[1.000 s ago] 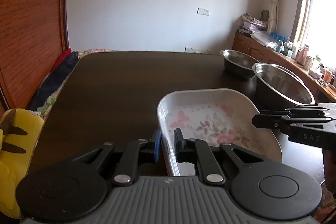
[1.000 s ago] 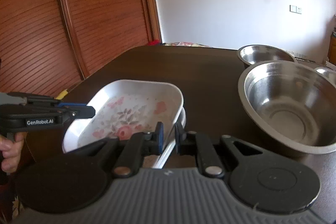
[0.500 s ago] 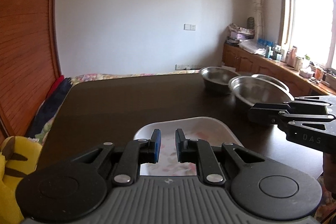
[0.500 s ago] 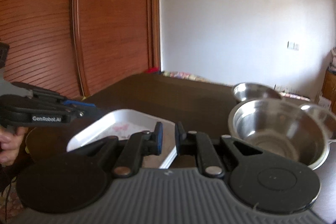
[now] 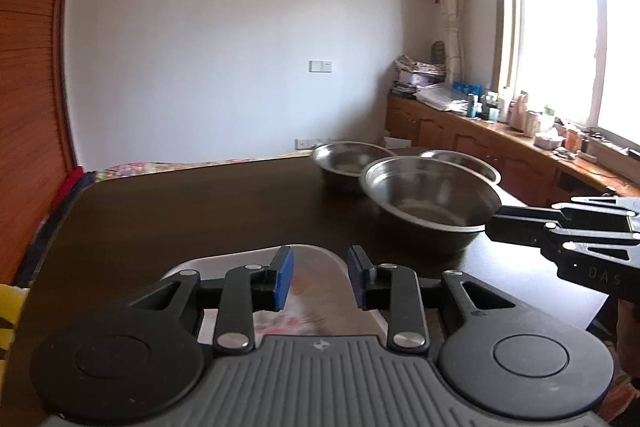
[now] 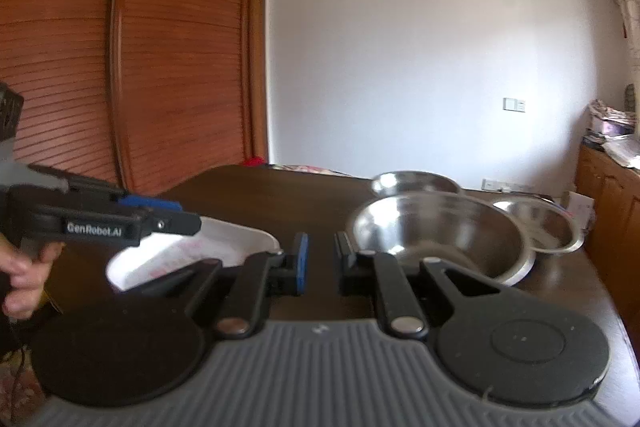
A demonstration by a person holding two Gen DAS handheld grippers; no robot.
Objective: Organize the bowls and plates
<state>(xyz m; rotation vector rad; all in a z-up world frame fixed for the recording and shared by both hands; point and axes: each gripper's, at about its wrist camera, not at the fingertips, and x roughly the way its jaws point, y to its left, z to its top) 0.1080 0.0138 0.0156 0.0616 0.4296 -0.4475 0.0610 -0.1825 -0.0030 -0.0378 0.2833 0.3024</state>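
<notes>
Left tongs (image 5: pixel 320 277) are opening, their pads clear of the white rectangular floral-printed dish (image 5: pixel 316 279) lying below them on the dark wooden bench (image 5: pixel 192 215). Right tongs (image 6: pixel 319 261) hang nearly closed and empty, beside three round stainless-steel bowls (image 6: pixel 440 231) clustered further along.

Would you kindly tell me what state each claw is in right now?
Left claw: opening, nothing gripped; the floral plate lies just below its pads.
Right claw: shut, holding nothing.
</notes>
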